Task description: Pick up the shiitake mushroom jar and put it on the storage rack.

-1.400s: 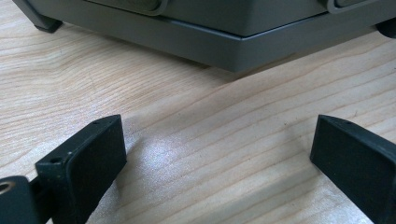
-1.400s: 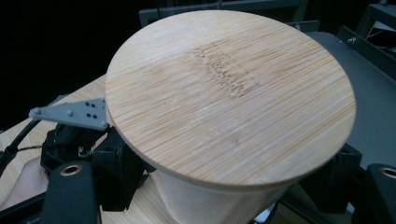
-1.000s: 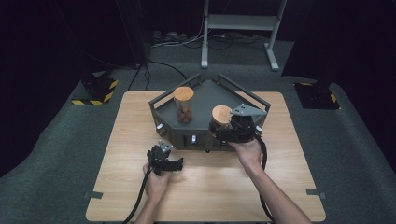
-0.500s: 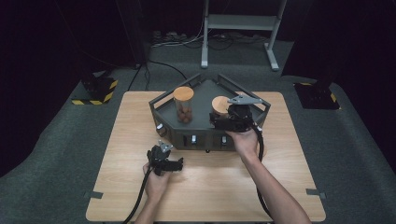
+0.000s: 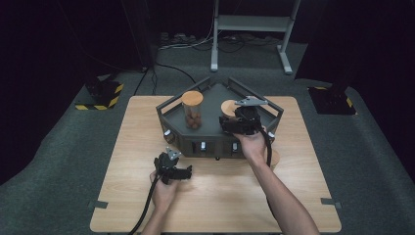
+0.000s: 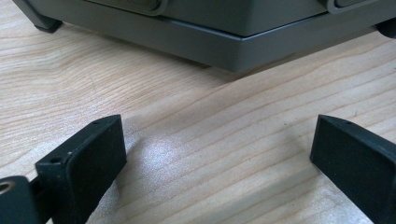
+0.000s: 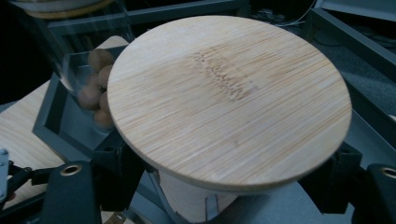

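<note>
**Right claw closes around a lidded jar in the tray**

The right claw (image 5: 234, 122) grips the clear jar with a round bamboo lid (image 7: 229, 100), jaws on either side just under the lid, over the grey angular metal tray (image 5: 215, 134). The right gripper view shows brown balls in the neighbouring jar (image 7: 95, 79). The left claw (image 6: 219, 154) rests wide open and empty on the light wooden bench (image 5: 215, 196).

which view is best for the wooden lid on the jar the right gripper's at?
Right gripper view: the wooden lid is close up with its grain clear, and the right gripper has its jaws on either side of the jar beneath. The high view shows the lid small and partly covered. The left gripper view faces the table.
</note>
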Available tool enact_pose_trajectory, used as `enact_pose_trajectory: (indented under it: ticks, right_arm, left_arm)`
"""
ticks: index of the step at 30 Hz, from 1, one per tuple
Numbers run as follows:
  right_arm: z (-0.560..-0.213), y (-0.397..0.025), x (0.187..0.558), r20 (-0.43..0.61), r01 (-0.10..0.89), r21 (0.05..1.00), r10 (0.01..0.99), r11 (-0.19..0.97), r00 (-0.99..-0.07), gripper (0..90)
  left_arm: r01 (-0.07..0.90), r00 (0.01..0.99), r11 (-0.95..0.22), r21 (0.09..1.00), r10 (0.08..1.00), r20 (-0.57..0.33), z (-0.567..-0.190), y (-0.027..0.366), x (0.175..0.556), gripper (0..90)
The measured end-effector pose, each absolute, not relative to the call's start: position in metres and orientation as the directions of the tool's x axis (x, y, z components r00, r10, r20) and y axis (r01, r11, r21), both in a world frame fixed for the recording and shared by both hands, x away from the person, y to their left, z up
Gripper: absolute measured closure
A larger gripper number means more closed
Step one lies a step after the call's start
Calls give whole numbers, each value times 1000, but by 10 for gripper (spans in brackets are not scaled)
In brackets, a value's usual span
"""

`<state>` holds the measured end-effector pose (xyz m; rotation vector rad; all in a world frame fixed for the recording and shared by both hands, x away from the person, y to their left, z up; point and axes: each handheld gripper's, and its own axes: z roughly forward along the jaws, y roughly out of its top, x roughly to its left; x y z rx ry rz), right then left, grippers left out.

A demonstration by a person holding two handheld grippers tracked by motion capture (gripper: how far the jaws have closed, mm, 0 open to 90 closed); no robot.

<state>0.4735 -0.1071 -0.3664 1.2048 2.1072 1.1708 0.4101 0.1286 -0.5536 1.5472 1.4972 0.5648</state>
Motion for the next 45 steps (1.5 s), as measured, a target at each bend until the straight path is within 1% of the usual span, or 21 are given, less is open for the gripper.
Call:
enact_pose_trajectory:
  ticks: [15,34,41,45]
  right_arm:
    - [-380,-101,485,22,501,825,871,261,-490,251]
    - [-391,-89,490,18,515,812,869,275,-494,251]
    - [-392,-87,489,11,509,814,870,279,-494,251]
    - [-394,-85,488,-10,493,820,869,291,-495,250]
  left_arm:
    - [550,165,124,826,953,-253,-554,128,410,32]
    - [550,167,122,827,953,-251,-554,128,410,32]
    - [550,167,121,826,954,-250,-554,128,410,32]
    - [551,168,118,826,954,-249,-554,129,410,32]
